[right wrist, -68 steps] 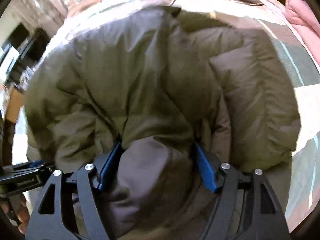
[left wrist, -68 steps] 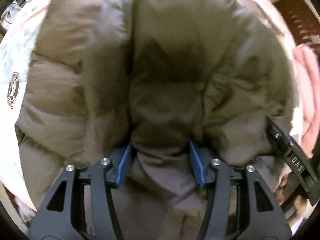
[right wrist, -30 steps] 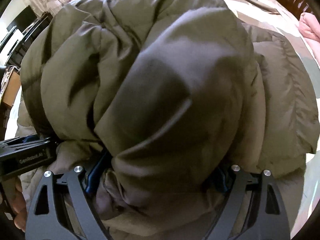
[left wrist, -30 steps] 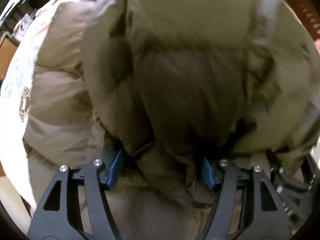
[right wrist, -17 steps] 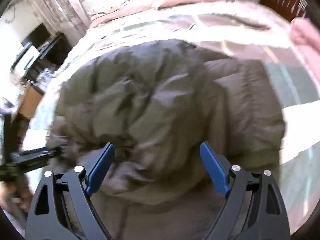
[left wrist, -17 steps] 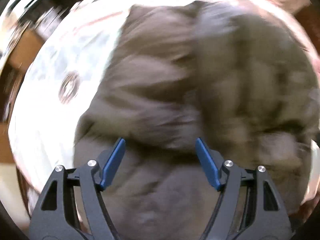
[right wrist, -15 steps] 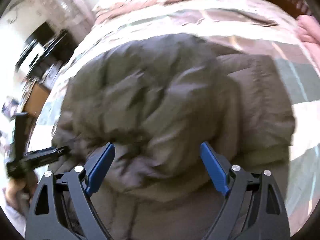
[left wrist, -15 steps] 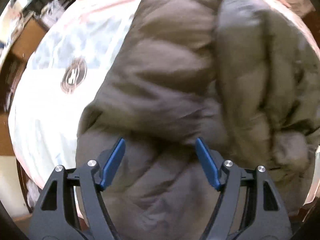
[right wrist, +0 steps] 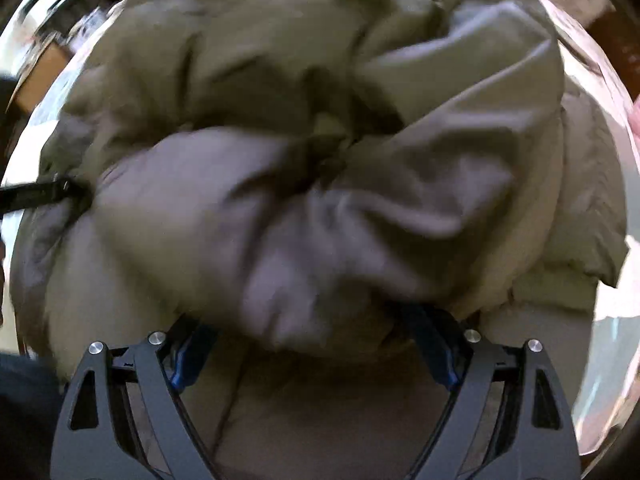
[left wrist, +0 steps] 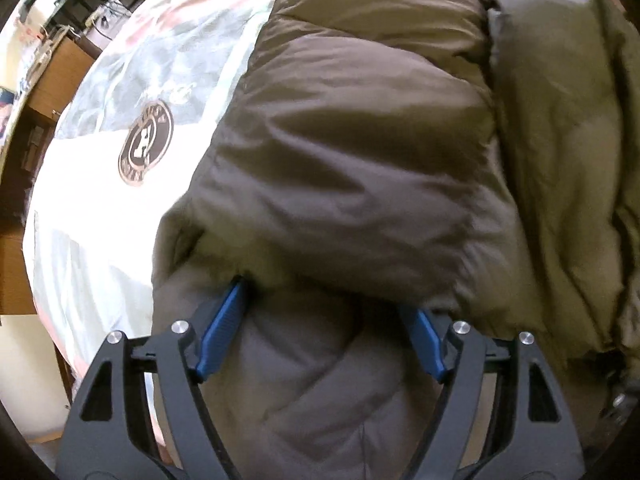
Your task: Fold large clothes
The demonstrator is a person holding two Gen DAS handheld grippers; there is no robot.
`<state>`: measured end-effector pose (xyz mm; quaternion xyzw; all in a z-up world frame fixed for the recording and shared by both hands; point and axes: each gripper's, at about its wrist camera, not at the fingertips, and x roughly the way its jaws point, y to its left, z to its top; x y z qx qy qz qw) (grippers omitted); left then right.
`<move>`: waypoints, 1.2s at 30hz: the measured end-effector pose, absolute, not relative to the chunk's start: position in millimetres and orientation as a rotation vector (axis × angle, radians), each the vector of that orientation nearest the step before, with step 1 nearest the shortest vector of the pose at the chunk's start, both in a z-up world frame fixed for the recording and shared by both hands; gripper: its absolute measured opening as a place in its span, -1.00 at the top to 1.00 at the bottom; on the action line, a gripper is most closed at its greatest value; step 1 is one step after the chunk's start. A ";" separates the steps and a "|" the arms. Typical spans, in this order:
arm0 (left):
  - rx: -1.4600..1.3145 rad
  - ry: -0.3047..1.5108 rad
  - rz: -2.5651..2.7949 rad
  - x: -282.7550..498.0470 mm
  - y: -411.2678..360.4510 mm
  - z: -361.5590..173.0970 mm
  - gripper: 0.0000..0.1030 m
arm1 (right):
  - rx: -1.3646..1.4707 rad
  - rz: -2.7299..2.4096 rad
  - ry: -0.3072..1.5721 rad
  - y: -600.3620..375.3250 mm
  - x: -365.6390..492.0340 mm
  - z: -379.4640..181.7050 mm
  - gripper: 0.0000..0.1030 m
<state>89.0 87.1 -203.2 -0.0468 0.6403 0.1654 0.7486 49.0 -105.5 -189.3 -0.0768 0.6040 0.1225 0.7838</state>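
While bedspread [left wrist: 100,208] shows left, jacket [right wrist: 320,160] fills right.

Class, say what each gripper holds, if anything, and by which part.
Nothing is clamped: the left gripper and right gripper are open, fingertips pushed under the jacket's folded edge.

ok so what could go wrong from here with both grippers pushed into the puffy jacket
The jacket is bulky and slick-looking, so the folded bulge could spring open once let go. The left gripper and right gripper have wide jaws with tips buried under padding, so a blind close might snag a wrong layer. It lies near the bedspread edge and may slide off.
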 end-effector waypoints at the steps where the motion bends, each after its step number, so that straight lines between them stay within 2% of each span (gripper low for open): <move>1: -0.100 1.391 0.374 92.6 89.6 -205.6 -0.54 | -0.158 0.246 1.273 -106.1 55.2 -187.8 -0.70; 5: -0.162 1.367 0.399 104.3 104.1 -215.3 -0.68 | -0.144 0.197 1.160 -105.3 78.1 -186.8 -0.70; 18: -0.218 1.384 0.278 66.9 109.1 -181.5 -0.68 | -0.104 0.291 1.356 -124.6 37.6 -163.3 -0.71; 22: -0.127 1.433 0.276 49.8 106.5 -196.8 -0.68 | -0.200 0.236 1.452 -134.8 23.9 -188.8 -0.73; 24: -0.114 1.451 0.268 43.6 107.1 -205.8 -0.69 | -0.218 0.230 1.495 -138.9 12.4 -203.3 -0.81; 31: -0.089 1.432 0.269 19.2 109.4 -185.2 -0.67 | -0.212 0.233 1.386 -152.4 -5.3 -160.7 -0.82; 34: -0.080 1.484 0.277 8.5 107.2 -201.6 -0.71 | -0.286 0.184 1.496 -164.2 -11.7 -185.0 -0.83; 36: -0.055 1.478 0.279 2.9 104.9 -202.9 -0.72 | -0.381 0.207 1.513 -158.9 -21.5 -202.6 -0.92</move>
